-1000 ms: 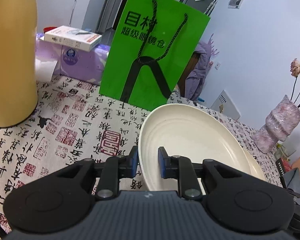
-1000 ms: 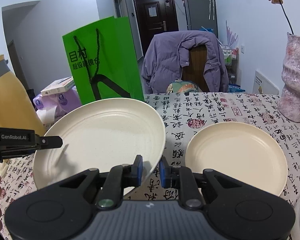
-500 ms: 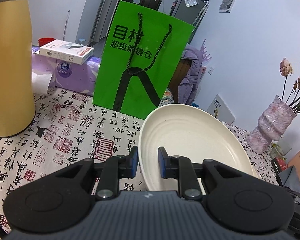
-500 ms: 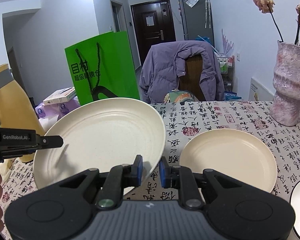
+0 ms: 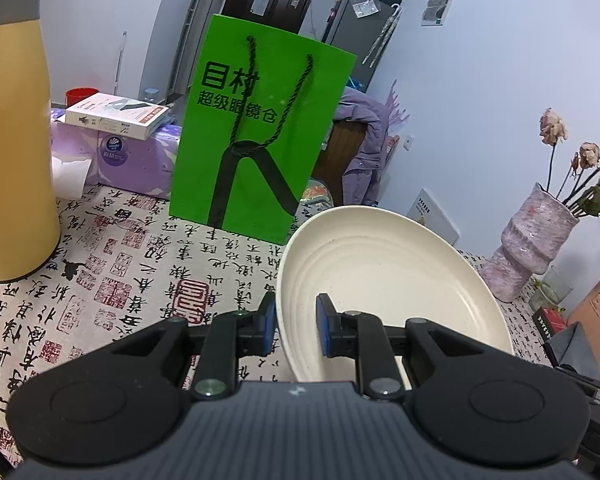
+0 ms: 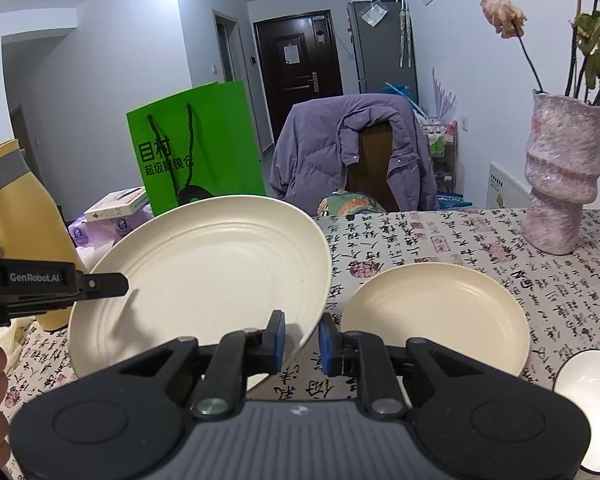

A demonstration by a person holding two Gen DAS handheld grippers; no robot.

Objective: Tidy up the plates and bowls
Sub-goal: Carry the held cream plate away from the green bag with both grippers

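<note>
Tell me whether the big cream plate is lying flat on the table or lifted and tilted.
Lifted and tilted. The large plate hangs above the tablecloth, rim pinched by the left gripper and right gripper.

Black gripper [image 5: 296,320], blue pads [image 5: 269,322]

Each fisheye sits close behind its own hand-held gripper, angled down across the desk [image 5: 112,280]. Both views share the lifted plate [image 5: 380,280], the green bag [image 5: 260,140] and the pink vase [image 6: 560,176].
</note>
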